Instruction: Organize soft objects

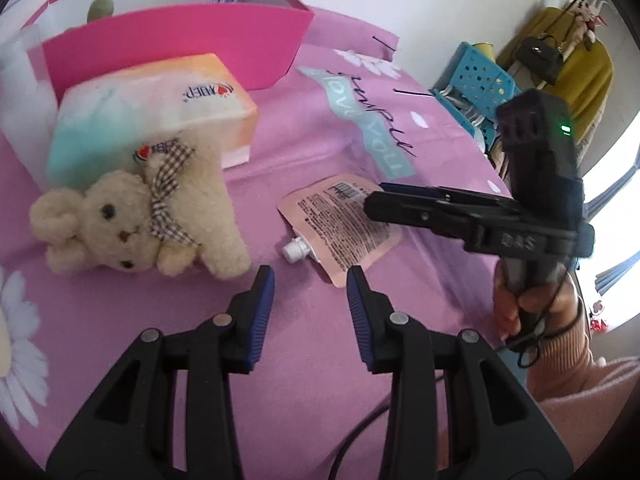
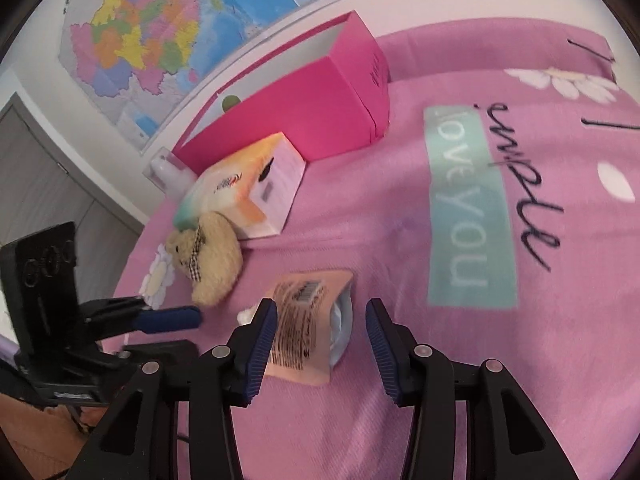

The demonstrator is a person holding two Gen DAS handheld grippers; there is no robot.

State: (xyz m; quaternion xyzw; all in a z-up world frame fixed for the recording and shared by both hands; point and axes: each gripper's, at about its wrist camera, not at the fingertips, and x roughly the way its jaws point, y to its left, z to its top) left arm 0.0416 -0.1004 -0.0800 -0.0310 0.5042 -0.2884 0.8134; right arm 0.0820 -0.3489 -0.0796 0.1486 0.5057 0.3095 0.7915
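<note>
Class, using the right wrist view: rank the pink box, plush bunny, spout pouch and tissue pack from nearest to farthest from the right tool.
1. Spout pouch: between the right tool's open fingers.
2. Plush bunny: left, farther back.
3. Tissue pack: behind the bunny.
4. Pink box: farthest, by the wall.

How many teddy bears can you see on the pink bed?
1. The cream teddy bear lies on its side on the pink sheet, leaning against the tissue pack, left of the peach pouch. The pink box behind could hide more toys.
</note>
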